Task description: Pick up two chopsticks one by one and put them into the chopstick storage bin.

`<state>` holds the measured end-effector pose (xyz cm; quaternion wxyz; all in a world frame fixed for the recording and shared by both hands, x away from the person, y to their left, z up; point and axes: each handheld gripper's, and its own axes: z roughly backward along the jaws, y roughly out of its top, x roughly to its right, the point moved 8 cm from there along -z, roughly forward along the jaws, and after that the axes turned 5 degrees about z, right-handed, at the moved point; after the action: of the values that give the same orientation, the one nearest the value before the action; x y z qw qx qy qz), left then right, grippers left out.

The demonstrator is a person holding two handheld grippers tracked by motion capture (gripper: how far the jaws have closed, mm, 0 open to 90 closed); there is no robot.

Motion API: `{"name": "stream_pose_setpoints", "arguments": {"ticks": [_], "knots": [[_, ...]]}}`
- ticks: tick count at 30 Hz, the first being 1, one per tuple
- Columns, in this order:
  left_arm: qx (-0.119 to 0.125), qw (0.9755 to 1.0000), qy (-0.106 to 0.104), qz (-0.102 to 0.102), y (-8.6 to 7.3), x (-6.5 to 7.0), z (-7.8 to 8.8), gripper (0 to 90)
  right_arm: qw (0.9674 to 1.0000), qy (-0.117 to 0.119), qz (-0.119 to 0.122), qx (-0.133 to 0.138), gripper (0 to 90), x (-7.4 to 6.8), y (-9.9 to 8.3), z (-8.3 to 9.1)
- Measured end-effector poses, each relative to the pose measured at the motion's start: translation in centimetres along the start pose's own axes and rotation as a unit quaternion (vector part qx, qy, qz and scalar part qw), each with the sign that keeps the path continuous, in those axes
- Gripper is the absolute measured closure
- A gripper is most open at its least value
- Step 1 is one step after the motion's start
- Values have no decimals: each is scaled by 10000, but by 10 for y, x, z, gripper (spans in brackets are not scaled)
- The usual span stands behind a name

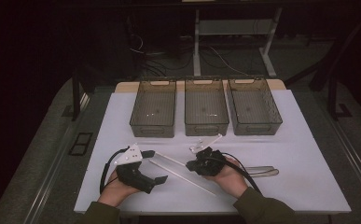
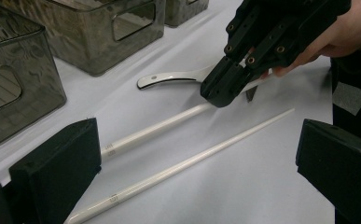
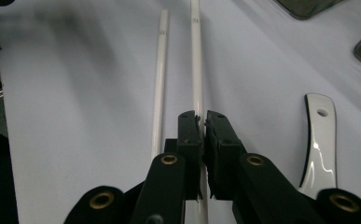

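Observation:
Two white chopsticks lie side by side on the white table (image 1: pixel 285 154). My right gripper (image 3: pixel 200 116) is shut on one chopstick (image 3: pixel 197 70) near its end, and the stick runs out straight ahead between the jaws. The other chopstick (image 3: pixel 159 84) lies free just beside it. From the left gripper view, the right gripper (image 2: pixel 222 91) pinches the far stick (image 2: pixel 155 128), while the near stick (image 2: pixel 192 161) rests on the table. My left gripper (image 2: pixel 197 172) is open, its jaws wide apart on either side of both sticks with nothing gripped. From above, left gripper (image 1: pixel 155 166) faces right gripper (image 1: pixel 190 165).
A white spoon handle (image 3: pixel 320 140) with a hole lies on the bin side of the right gripper, spoon handle (image 2: pixel 169 79). Three smoky see-through bins (image 1: pixel 152 130), (image 1: pixel 206 128), (image 1: pixel 257 127) stand in a row at the back. A pale utensil (image 1: pixel 262 171) lies behind the right hand.

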<state>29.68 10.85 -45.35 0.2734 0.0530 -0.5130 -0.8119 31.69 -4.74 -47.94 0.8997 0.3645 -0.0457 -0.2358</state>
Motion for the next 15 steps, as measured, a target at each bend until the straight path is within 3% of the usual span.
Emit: {"name": "stream_pose_setpoints", "arguments": {"ticks": [15], "knots": [[-26,10000,4,4,-1,0,0,0,9996,-84,-44,272,849,14,15,20]]}}
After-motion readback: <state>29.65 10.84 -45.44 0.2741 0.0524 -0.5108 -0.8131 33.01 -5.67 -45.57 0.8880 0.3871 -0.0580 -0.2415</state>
